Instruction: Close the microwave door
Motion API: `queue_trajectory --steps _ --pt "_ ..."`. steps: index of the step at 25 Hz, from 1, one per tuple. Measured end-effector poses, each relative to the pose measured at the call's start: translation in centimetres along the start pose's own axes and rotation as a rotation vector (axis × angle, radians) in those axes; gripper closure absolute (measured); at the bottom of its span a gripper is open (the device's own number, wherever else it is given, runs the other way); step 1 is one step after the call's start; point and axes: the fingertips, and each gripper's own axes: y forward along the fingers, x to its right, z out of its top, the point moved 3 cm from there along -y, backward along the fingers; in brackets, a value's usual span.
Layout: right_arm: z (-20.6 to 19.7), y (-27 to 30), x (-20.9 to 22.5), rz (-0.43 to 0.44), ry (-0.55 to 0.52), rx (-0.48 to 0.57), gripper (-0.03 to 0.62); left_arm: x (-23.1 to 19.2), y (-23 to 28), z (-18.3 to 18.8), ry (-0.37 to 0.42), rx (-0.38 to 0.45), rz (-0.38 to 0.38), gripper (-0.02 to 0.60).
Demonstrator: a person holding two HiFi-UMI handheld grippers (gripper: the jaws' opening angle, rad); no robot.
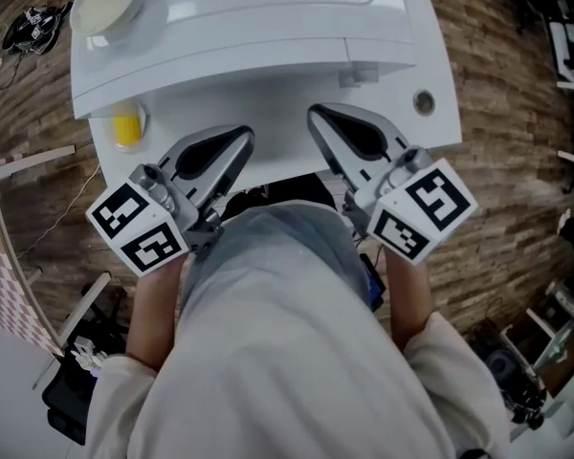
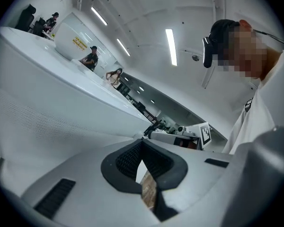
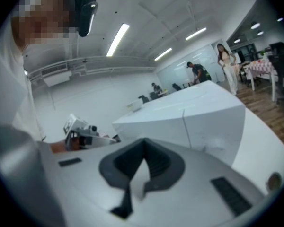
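Microwave [image 1: 268, 8] is seen from above on the white table [image 1: 438, 55], ahead of both grippers. Its door [image 3: 151, 119] (flush with the front, as the right gripper view shows it) is touched by neither. The left gripper [image 1: 241, 140] and right gripper [image 1: 318, 115] are held side by side near the person's chest, each with jaws pressed together on nothing. A yellow object [image 1: 126, 124] is set at the table's left.

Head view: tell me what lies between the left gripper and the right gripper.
Nothing stands there: the head view shows only bare white tabletop between the left gripper and the right gripper.
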Motion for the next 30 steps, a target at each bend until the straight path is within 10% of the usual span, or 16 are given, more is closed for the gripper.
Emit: queue_trajectory --steps 30 --pt "-5.6 -5.4 -11.0 -0.051 -0.077 0.053 0.571 6.6 -9.0 -4.8 0.133 0.057 0.001 0.568"
